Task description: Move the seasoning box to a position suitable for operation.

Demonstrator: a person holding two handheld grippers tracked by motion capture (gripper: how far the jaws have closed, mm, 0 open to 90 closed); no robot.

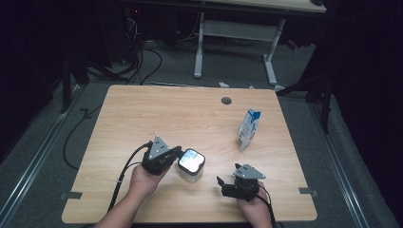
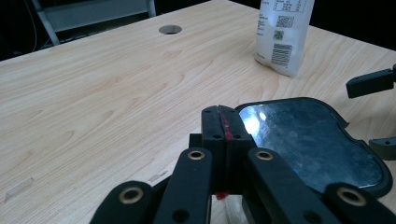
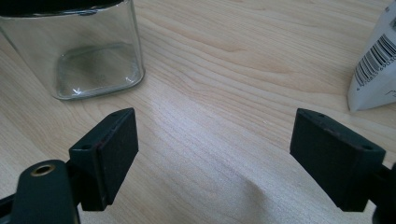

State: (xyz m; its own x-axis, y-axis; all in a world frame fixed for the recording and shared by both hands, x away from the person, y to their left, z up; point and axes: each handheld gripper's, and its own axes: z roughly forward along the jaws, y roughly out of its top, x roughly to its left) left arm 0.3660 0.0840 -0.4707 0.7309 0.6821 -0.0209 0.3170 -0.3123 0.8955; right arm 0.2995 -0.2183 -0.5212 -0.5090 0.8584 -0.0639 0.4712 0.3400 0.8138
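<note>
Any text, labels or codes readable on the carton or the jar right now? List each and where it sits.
Carton, left gripper view: small print lines, a QR code and a barcode, all too small to read.
Carton, right gripper view: a barcode with digits beneath, too blurred to read.
Carton, high view: blue and white panels, no legible words.
Glass jar and its dark lid: no text visible.

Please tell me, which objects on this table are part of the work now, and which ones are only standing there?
In the work:
- glass jar with a dark lid, beside the shut left gripper
- right gripper, open, with the jar ahead of it

Only standing there:
- milk carton, upright, apart from both grippers
- round hole in the table
</note>
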